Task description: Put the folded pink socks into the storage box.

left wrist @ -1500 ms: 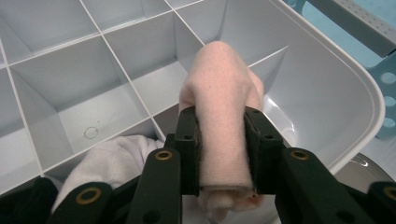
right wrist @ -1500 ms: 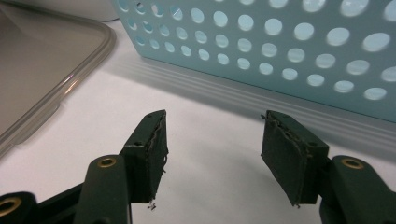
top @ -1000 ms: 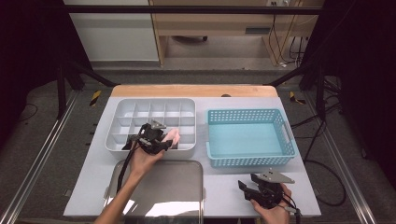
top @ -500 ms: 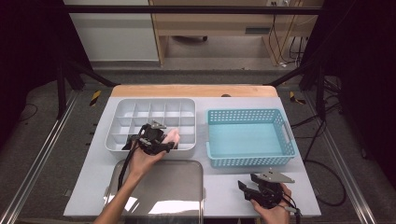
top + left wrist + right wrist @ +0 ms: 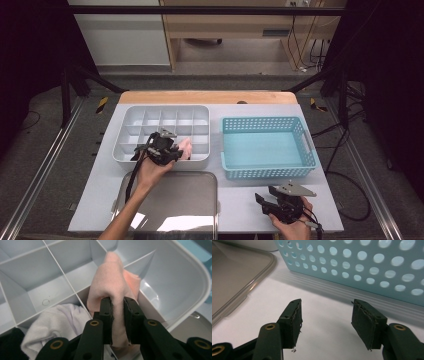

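My left gripper (image 5: pixel 117 305) is shut on a pink cloth (image 5: pixel 110 287), holding it over the front row of the white divided box (image 5: pixel 190 272). In the high view the left gripper (image 5: pixel 172 150) sits at the box's (image 5: pixel 165 112) front edge with the pink cloth (image 5: pixel 185 146) poking out to its right. A white cloth (image 5: pixel 60 322) fills the compartment to the left of the pink one, and a black cloth (image 5: pixel 10 342) lies further left. My right gripper (image 5: pixel 325 315) stands open over the bare white table, empty; in the high view the right gripper (image 5: pixel 263 201) rests near the front edge.
A light blue perforated basket (image 5: pixel 267 147) stands right of the box, its wall (image 5: pixel 367 267) just ahead of my right gripper. A clear grey lid (image 5: pixel 167 202) lies flat at the front, its rim (image 5: pixel 254 285) to the right gripper's left.
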Motion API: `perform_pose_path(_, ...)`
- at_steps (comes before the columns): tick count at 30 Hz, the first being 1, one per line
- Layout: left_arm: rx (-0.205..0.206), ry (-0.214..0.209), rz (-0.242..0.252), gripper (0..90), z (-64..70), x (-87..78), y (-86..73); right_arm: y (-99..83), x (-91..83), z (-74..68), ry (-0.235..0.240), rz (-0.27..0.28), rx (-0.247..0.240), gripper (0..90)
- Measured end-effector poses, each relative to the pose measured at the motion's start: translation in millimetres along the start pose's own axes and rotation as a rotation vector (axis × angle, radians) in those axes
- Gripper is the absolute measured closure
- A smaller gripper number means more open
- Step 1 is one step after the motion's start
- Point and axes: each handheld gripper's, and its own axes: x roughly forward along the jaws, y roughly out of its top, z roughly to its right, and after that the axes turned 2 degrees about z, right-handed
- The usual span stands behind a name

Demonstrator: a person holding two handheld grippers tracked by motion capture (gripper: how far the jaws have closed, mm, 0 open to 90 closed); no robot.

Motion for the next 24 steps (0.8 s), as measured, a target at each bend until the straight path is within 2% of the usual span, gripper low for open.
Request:
perform_pose_path(1, 0.006, 0.004, -0.020, 77.7, 0.0, 2.9, -0.5, -0.2, 0.2, 0.1, 0.000, -0.001, -0.001, 41.5)
perform_pose_path(5, 0.032, 0.020, -0.035, 78.8, 1.8, 4.7, 0.3, -0.1, 0.3, -0.6, 0.004, -0.001, -0.002, 41.5)
perform_pose_path(9, 0.021, 0.004, -0.030, 75.7, -0.8, 2.8, 0.0, 0.0, 1.3, -1.8, 0.009, -0.007, -0.003, 41.4)
perform_pose_path(12, 0.018, -0.004, 0.019, 68.2, -2.9, -2.8, 1.5, 0.3, 0.7, -1.6, 0.008, -0.005, 0.000, 41.3)
perform_pose_path(14, 0.007, -0.005, 0.059, 66.9, -3.4, -5.6, 3.7, 0.6, 0.4, -1.0, 0.006, -0.003, -0.001, 41.4)
perform_pose_path(18, 0.019, 0.014, 0.084, 70.0, 0.4, -1.9, 11.6, 0.9, 0.3, -1.9, 0.006, 0.001, -0.005, 41.7)
perform_pose_path(21, 0.043, 0.040, 0.064, 71.8, 2.9, 5.0, 15.6, 0.7, 0.5, -2.5, 0.007, -0.003, -0.007, 42.0)
perform_pose_path(24, 0.039, 0.049, 0.052, 76.1, 3.6, 10.8, 15.1, 0.4, 0.7, -1.9, 0.007, -0.002, -0.013, 42.2)
